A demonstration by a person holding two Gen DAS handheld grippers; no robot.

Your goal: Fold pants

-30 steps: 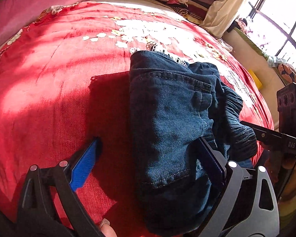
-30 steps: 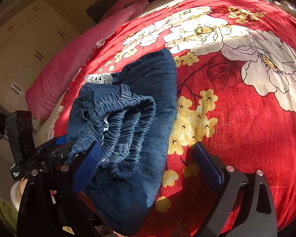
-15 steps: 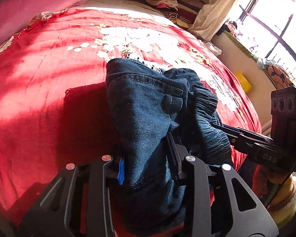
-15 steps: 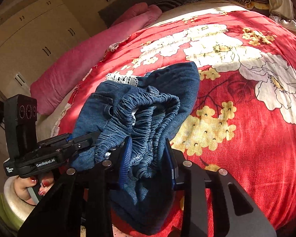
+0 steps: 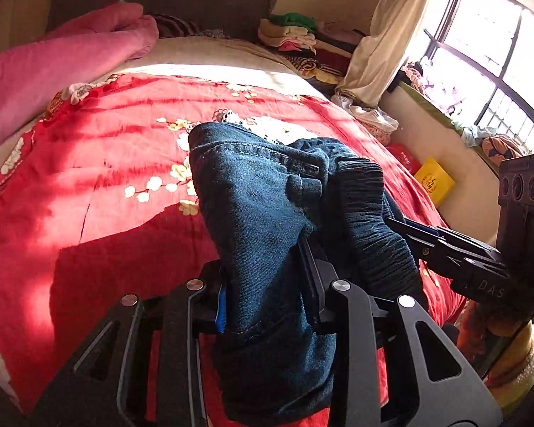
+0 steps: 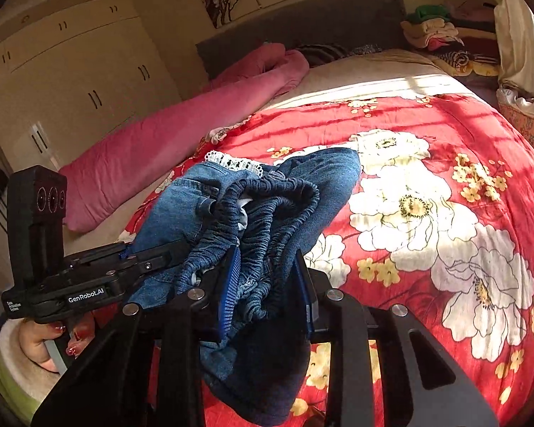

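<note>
Denim pants (image 5: 260,213) clamped by both hand-held grippers, apparently lifted.

Pants (image 5: 252,213): lower end cut off by the bottom edge in the left wrist view; inner folds hidden under the bunched waistband (image 6: 267,213).
Left gripper (image 5: 263,284): right pad buried in denim.
Right gripper (image 6: 267,284): fingertips partly covered by fabric.
Clothes pile (image 5: 295,35): items too small to identify.

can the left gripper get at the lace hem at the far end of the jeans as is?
Probably not. The left gripper is shut on the jeans at the near end; the lace hem lies beyond the bundle, so it would have to let go first.
</note>
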